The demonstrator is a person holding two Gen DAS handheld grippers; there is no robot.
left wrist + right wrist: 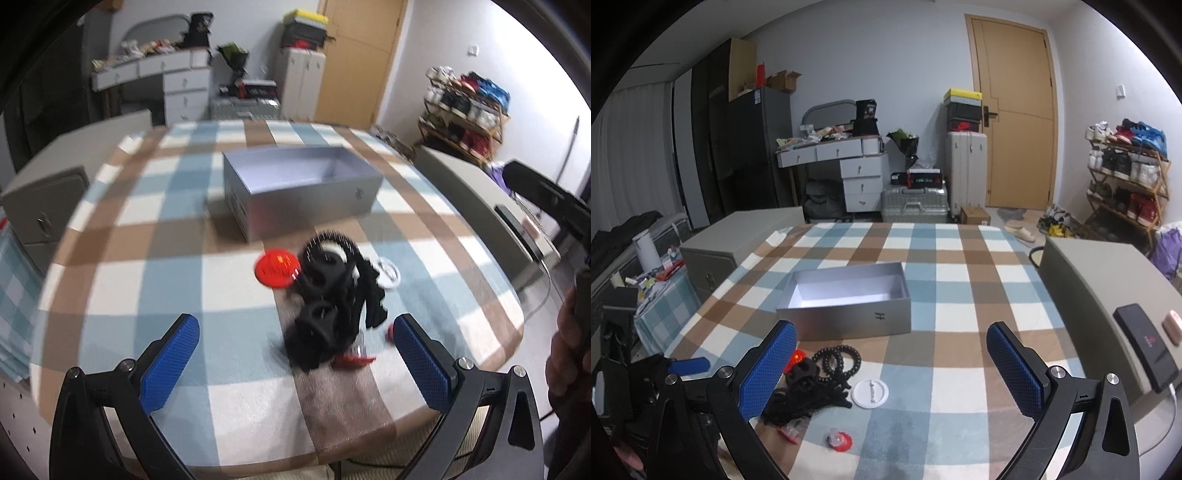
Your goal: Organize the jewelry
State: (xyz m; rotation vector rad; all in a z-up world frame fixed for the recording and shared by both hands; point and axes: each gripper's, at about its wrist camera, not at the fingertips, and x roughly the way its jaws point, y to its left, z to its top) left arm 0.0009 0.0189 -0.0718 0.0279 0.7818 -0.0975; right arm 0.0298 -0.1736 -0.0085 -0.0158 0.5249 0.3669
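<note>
A heap of black bead bracelets and hair ties (332, 299) lies on the checked tablecloth (147, 266), with a red round badge (277, 268) at its left, a white round badge (388, 275) at its right and small red pieces (352, 360) in front. An open silver box (299, 192) stands behind it, empty. My left gripper (295, 354) is open, just before the heap. My right gripper (892, 365) is open above the table; the heap (816, 387), white badge (870, 394), a red trinket (839, 440) and the box (849, 302) show there.
Grey cabinets flank the table: one at the left (738, 236), one at the right (1100, 295) with a black phone (1145, 343) on it. A shoe rack (1126, 177), suitcases (966, 170) and a dresser (849, 162) stand beyond.
</note>
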